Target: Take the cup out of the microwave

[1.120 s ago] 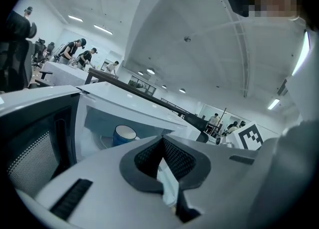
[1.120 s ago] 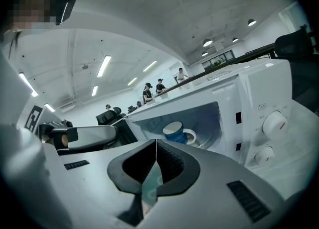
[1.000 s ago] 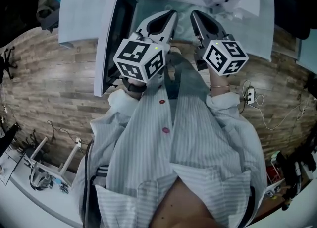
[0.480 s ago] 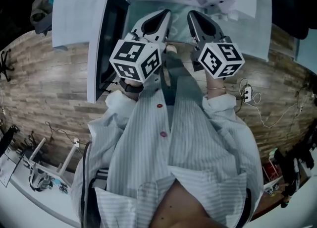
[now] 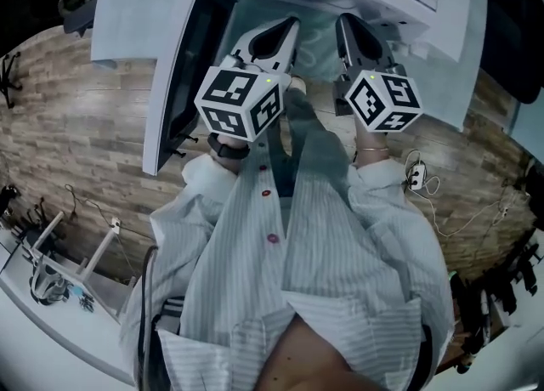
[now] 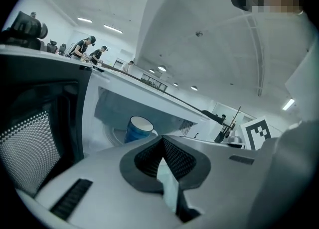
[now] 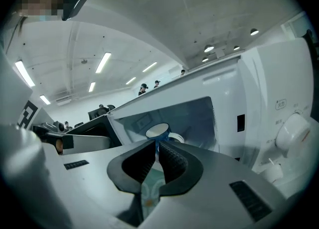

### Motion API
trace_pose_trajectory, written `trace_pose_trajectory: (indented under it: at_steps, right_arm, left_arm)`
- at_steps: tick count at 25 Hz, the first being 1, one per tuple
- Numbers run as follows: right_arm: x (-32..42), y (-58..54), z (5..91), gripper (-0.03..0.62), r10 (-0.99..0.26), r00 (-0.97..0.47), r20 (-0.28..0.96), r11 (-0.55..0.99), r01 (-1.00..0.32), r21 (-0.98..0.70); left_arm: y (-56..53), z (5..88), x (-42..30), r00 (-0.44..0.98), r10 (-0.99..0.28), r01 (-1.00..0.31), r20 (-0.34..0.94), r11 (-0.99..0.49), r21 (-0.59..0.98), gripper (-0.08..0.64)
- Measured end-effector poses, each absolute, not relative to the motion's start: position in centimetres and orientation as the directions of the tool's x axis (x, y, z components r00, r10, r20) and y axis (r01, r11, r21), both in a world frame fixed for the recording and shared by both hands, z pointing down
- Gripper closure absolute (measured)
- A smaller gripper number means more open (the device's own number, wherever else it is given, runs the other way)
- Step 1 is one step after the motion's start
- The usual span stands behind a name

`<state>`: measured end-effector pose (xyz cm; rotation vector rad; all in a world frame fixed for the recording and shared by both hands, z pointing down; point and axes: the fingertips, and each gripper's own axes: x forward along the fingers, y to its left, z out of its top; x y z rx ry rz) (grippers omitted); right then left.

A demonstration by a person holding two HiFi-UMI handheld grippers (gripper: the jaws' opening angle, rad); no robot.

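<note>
Door [image 5: 183, 66] at far left is already swung open, so that step's done. Your left gripper [image 6: 160, 141] hangs in front of the opening w/ its fingers pressed together, nothing btwn them. Past it the blue cup [image 6: 137, 129] stands upright on the turntable [image 6: 115, 134] inside the microwave [image 5: 425, 7], untouched & apart from both grippers. Your right gripper [image 7: 155, 146] points at the same cup, fingers closed too & empty. Left to do, by my read: spread one set of fingers, reach in, grip the cup, bring it out past the door.
</note>
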<state>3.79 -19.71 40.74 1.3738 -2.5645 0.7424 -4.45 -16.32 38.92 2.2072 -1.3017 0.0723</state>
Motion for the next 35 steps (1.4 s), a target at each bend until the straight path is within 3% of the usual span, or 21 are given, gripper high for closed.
trace_pose_trajectory:
  at_steps: [16, 21, 35]
  right_arm:
    - [3.7, -23.4, 45.3, 0.551, -0.778, -0.501, 0.379, 0.382, -0.856, -0.348]
    - [3.5, -24.2, 46.7, 0.482, -0.785, -0.484, 0.386, 0.360, -0.864, -0.352]
    - [4.7, -27.4, 47.5, 0.439, -0.871, -0.365, 0.329, 0.260, -0.911, -0.321]
  left_arm:
    - [-17.0, 43.5, -6.3, 0.483, -0.800, -0.830, 0.357, -0.289, 0.477, 0.552]
    - [-17.4, 44.8, -6.4, 0.492, -0.790, -0.828, 0.366, -0.293, 0.479, 0.552]
    - [-19.8, 46.9, -6.0, 0.514, -0.777, -0.818, 0.363, -0.317, 0.480, 0.552]
